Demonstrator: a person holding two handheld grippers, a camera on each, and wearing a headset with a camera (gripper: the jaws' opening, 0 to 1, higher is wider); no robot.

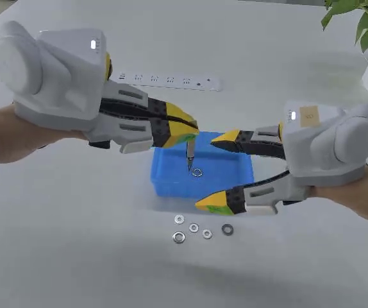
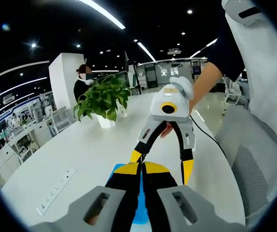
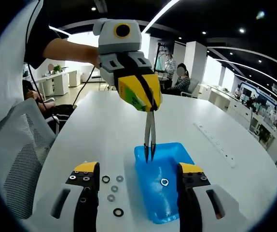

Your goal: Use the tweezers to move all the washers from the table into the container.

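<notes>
Blue container [image 1: 166,185] sits mid-table and serves as the landmark. Left gripper [image 1: 190,133] is above the container's far-left part, its jaws pressed together on the upper end of the tweezers [image 1: 190,156]. The tool hangs near upright, long axis vertical, points down inside the container walls; whether they touch the floor cannot be told. In the right gripper view the tweezer legs nearly meet at the tips, with nothing seen between them. One washer [image 1: 197,172] lies flat on the container floor, just beside the points. Five loose washers [image 1: 193,228] lie clustered on the table [image 1: 75,256], outside the container, just off its near wall on the person's side. Right gripper [image 1: 219,171] is at the container's right side, jaws spread wide and holding nothing, one jaw over the container, the other past its near wall and close to the cluster. Judgement: one in, five to go. The coming move turns on an offset: the cluster lies toward the person from the tweezer points, across the near wall. The tool likely has to rise over that wall, then come down. The right jaw is nearer the cluster, but the left gripper carries the tool. Flat washers may call for a tilted approach.
</notes>
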